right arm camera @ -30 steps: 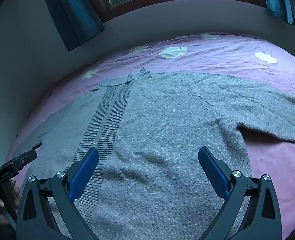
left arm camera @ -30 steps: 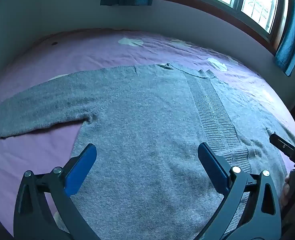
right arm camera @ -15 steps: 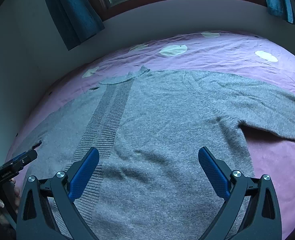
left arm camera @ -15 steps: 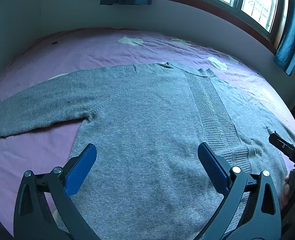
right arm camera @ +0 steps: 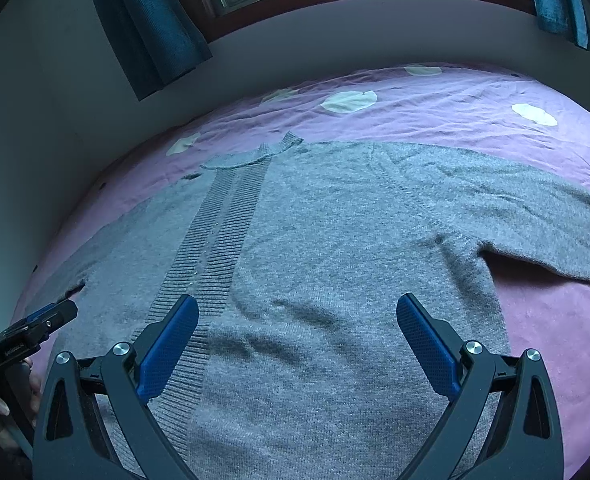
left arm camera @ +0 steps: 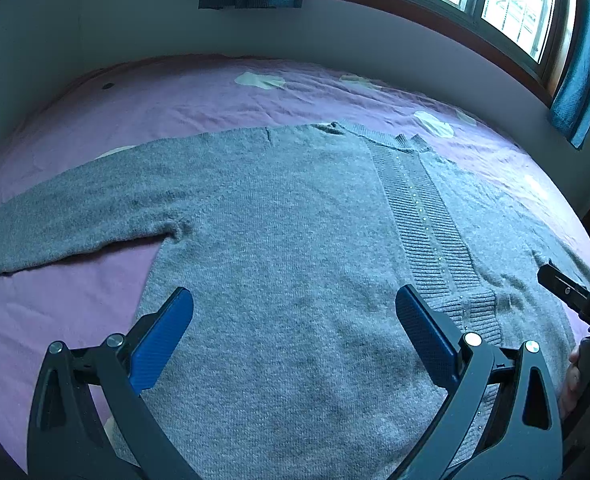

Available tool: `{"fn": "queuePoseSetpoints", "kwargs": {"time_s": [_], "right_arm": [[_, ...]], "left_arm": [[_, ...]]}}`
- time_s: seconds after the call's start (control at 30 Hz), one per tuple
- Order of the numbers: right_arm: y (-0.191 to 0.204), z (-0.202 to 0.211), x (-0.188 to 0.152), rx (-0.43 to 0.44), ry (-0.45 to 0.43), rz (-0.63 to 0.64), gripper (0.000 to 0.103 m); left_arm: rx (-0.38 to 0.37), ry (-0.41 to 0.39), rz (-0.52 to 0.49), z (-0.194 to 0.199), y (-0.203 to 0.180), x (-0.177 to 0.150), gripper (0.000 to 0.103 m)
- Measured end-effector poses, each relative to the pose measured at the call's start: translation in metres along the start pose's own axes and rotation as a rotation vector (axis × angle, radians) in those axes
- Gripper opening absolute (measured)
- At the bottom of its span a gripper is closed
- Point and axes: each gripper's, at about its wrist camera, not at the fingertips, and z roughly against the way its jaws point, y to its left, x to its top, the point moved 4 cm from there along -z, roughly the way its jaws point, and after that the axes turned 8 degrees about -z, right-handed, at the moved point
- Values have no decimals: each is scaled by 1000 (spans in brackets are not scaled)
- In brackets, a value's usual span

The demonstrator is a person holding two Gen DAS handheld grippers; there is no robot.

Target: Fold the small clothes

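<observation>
Progress: nothing folded yet, by the look of it. The sweater point(left arm camera: 279, 264) lies spread out flat, both sleeves out to the sides, so every fold is left to do.
Where it is: on the purple bedsheet point(left arm camera: 199, 96), neck toward the wall and window, hem toward the person.
Sweater: grey knit, soft and fuzzy, with a ribbed band point(right arm camera: 215, 240) running down the middle from the collar. A few shallow ripples near the hem in the right wrist view; otherwise fairly smooth.
Left sleeve: stretched out sideways point(left arm camera: 67, 216), lying on the sheet.
Right sleeve: the same on the other side point(right arm camera: 535, 220).
Left gripper point(left arm camera: 294, 322): jaws wide apart, holding nothing, hovering over the lower body of the sweater.
Right gripper point(right arm camera: 297, 326): also wide open and empty, just beside the ribbed band.
Next, I'd guess: a sleeve or side edge gets picked up first.
</observation>
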Motion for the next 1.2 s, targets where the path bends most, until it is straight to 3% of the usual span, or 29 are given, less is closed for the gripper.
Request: {"fn": "queuePoseSetpoints", "kwargs": {"time_s": [0.5,0.8,1.07,1.2], "right_arm": [[4,2,-2,-2,-2,2,99],[0,7,1,-3,-9,-9,99],[-16,16,14,27,4,-54,99],[-43,30,29,13,-13,-91,99]], "left_arm": [[0,7,-2,0,-1,-2,101],[-54,18,9,1,0,-1,101],[-63,29,27,-3,5,0,101],[-64,28,29,-4,9,0,101]]}}
